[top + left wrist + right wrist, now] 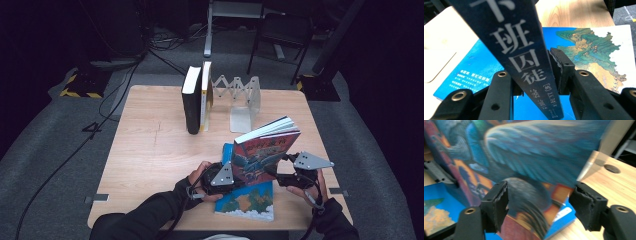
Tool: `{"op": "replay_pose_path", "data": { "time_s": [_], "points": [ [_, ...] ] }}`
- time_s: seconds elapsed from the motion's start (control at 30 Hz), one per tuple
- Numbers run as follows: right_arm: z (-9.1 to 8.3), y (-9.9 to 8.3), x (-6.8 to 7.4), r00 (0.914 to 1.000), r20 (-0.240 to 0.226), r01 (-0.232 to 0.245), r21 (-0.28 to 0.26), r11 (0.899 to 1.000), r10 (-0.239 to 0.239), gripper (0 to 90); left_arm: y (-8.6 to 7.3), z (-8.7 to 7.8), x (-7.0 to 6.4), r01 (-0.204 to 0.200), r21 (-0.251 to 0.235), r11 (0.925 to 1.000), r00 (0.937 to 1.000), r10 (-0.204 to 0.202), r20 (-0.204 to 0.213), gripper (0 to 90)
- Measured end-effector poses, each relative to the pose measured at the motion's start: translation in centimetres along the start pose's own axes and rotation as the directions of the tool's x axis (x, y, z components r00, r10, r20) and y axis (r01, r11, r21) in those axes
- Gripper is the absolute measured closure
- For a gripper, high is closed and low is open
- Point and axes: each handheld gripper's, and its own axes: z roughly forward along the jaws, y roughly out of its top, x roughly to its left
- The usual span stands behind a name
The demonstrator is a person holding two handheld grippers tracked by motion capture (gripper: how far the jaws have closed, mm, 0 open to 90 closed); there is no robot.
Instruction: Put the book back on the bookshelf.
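Dark floor rings the table [150, 150]. My left claw [227, 176] pinches the raised book [264, 150] by its spine, above the blue book [247, 202] at 6 o'clock; my right claw [285, 175] gapes beside its cover.

Dark sleeves [150, 210] enter from the frame's bottom edge. Each gripper, the left gripper [218, 177] and the right gripper [295, 172], is black with a grey three-cornered plate on top. Brass-ringed screw holes dot the jaws, and a dark cable [312, 215] trails at lower right.
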Motion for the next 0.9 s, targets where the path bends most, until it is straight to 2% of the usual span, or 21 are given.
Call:
{"op": "replay_pose_path", "data": {
  "time_s": [0.1,0.2,0.3,0.33,0.37,0.4,0.47,0.53,0.6,0.73,0.87,0.9],
  "points": [
    [-0.2,0.0,0.0,1.0,0.009,0.001,-0.005,1.0,-0.001,40.0,-0.1,0.0,0.1,0.009,-0.004,1.0,0.9999,-0.009,0.008,66.1],
    [-0.9,-0.3,-0.4,0.9997,-0.004,-0.023,-0.025,0.999,0.023,48.5,-0.1,-0.1,0.1,-0.002,-0.006,1.0,0.9999,0.002,0.01,66.2],
    [-1.2,-0.5,-0.4,0.9998,-0.008,-0.016,-0.031,0.999,0.016,48.3,-0.1,-0.1,0.0,-0.01,-0.009,0.9999,0.9999,0.01,0.013,66.8],
    [-1.2,-0.5,-0.4,0.9999,-0.009,-0.013,-0.033,0.999,0.012,46.4,-0.1,-0.1,-0.1,-0.014,-0.007,0.9999,0.9998,0.014,0.017,66.8],
    [-1.0,-0.4,-0.3,0.9999,-0.012,0.0,-0.02,1.0,0.0,34.8,-0.1,-0.1,-0.1,-0.023,-0.008,0.9997,0.9995,0.023,0.024,67.0],
    [-0.8,-0.3,-0.3,0.9999,-0.011,0.001,-0.017,1.0,-0.002,32.0,-0.1,-0.1,-0.1,-0.022,-0.008,0.9997,0.9994,0.022,0.025,67.1],
    [-0.5,-0.2,-0.3,0.9994,-0.032,-0.01,-0.02,1.0,0.009,30.1,-0.1,-0.1,0.0,-0.008,-0.011,0.9999,0.9994,0.008,0.033,67.1],
    [0.0,-0.2,-0.4,0.9973,-0.072,-0.016,-0.015,1.0,0.015,27.2,-0.2,-0.1,0.0,-0.012,-0.015,0.9998,0.999,0.012,0.042,67.1],
    [0.4,-0.2,-0.4,0.9956,-0.092,-0.018,-0.01,1.0,0.017,26.3,-0.2,-0.2,0.0,-0.017,-0.014,0.9997,0.9989,0.018,0.042,67.1],
    [-0.1,-0.3,-0.6,0.9957,-0.091,-0.023,-0.012,1.0,0.021,34.9,-0.2,-0.2,0.0,-0.014,-0.015,0.9998,0.9993,0.015,0.035,66.8],
    [-0.7,-0.6,-0.4,0.998,-0.062,-0.012,-0.029,1.0,0.01,44.7,-0.1,-0.3,0.1,-0.001,-0.021,0.9998,0.9997,0.001,0.024,65.1],
    [-0.7,-0.6,-0.4,0.998,-0.062,-0.012,-0.029,1.0,0.01,44.7,-0.1,-0.3,0.1,-0.001,-0.021,0.9998,0.9997,0.001,0.024,63.5]
  ]
}}
